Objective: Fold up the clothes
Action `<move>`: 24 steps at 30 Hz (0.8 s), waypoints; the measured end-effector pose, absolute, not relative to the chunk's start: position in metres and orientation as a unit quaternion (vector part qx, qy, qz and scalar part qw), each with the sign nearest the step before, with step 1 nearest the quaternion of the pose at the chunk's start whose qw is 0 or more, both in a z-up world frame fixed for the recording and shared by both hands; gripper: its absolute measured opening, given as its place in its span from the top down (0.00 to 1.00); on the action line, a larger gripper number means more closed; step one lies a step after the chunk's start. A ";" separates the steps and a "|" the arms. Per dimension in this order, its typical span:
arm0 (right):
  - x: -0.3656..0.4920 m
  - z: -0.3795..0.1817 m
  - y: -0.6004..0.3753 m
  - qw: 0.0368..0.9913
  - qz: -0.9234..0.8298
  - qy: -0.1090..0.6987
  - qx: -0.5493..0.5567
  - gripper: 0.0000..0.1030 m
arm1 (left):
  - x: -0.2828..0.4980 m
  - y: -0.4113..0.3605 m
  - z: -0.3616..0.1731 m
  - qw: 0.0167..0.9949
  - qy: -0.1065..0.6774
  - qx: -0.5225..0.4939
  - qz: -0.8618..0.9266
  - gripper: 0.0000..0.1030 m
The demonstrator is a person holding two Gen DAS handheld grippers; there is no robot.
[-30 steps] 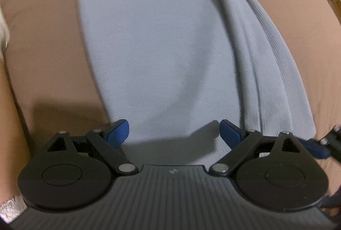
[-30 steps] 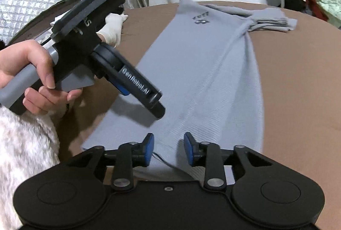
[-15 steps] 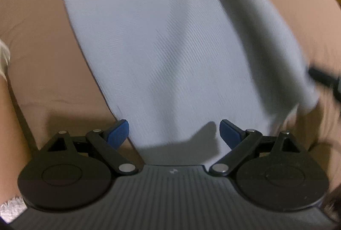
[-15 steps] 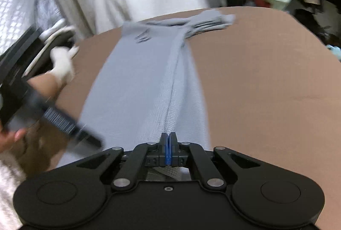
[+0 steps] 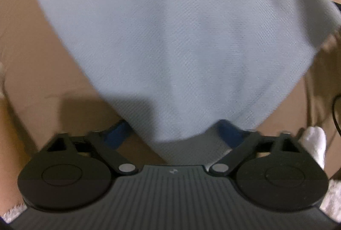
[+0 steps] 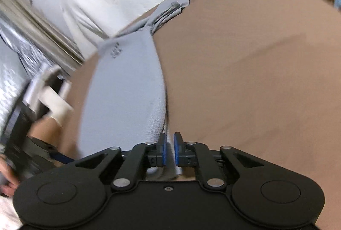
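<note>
While the left gripper (image 5: 173, 134) closes around the grey garment's (image 5: 170, 38) near corner (pads not yet pressing), the right gripper (image 6: 168, 152) is opening, folded edge between its jaws.

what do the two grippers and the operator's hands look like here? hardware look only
Both the left gripper and right gripper are matte black with round pivot discs, silver rivets on scissor links and blue fingertip pads. The left body is ribbed with a small pale logo. A white glove shows by the left gripper's body; a thin black cable runs at the edge.
</note>
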State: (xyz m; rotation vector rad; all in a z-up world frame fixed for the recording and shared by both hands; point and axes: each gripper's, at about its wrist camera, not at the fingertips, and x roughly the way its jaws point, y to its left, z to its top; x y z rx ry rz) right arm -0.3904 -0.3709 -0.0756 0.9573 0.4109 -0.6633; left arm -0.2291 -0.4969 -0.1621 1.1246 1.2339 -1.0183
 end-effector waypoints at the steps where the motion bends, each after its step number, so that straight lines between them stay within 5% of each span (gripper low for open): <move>1: -0.389 -0.080 -0.373 0.814 -0.304 0.192 0.457 0.86 | -0.234 -0.496 -0.160 0.559 0.516 0.483 -0.434 0.56; 2: -0.386 -0.083 -0.374 0.812 -0.302 0.197 0.459 0.86 | -0.238 -0.495 -0.159 0.558 0.509 0.489 -0.436 0.69; 5: -0.378 -0.086 -0.373 0.806 -0.307 0.201 0.464 0.86 | -0.233 -0.491 -0.154 0.564 0.527 0.466 -0.433 0.78; 10: -0.387 -0.085 -0.374 0.800 -0.292 0.154 0.501 0.83 | -0.232 -0.487 -0.152 0.567 0.540 0.444 -0.435 0.81; 14: -0.396 -0.077 -0.371 0.798 -0.297 0.128 0.509 0.45 | -0.235 -0.485 -0.150 0.570 0.539 0.438 -0.439 0.81; 19: -0.376 -0.080 -0.374 0.813 -0.287 0.179 0.473 0.45 | -0.245 -0.480 -0.155 0.584 0.525 0.442 -0.433 0.81; 20: -0.366 -0.082 -0.373 0.820 -0.284 0.202 0.455 0.52 | -0.253 -0.481 -0.156 0.587 0.511 0.456 -0.431 0.82; 21: -0.354 -0.086 -0.370 0.824 -0.290 0.227 0.430 0.82 | -0.262 -0.481 -0.154 0.589 0.495 0.471 -0.431 0.84; 22: -0.342 -0.089 -0.365 0.825 -0.314 0.257 0.393 0.92 | -0.271 -0.481 -0.152 0.591 0.479 0.483 -0.433 0.84; 24: -0.336 -0.088 -0.358 0.827 -0.337 0.265 0.365 0.93 | -0.276 -0.476 -0.147 0.596 0.466 0.484 -0.440 0.86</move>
